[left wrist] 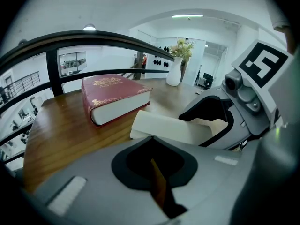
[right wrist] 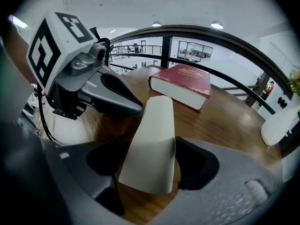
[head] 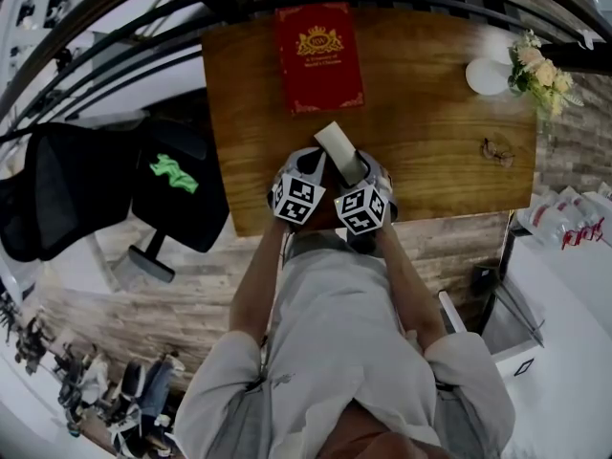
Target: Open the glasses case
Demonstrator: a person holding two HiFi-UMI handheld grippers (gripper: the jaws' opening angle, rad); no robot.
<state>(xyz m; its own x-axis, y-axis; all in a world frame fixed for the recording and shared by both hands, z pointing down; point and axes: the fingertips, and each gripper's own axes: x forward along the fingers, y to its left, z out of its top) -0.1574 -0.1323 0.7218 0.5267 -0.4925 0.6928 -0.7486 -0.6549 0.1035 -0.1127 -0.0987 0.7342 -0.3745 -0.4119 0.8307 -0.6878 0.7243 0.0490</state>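
The right gripper (right wrist: 152,172) fingers gape round the glasses case (right wrist: 154,125), the left gripper (left wrist: 157,172) fingers pinched together; a nudge could skid it.

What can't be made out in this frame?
- Contents of the glasses case: every view, its own shell covers them.
- The small dark thing on the table: head view, too small to identify.
- Gold print on the book: every view, too small to read.
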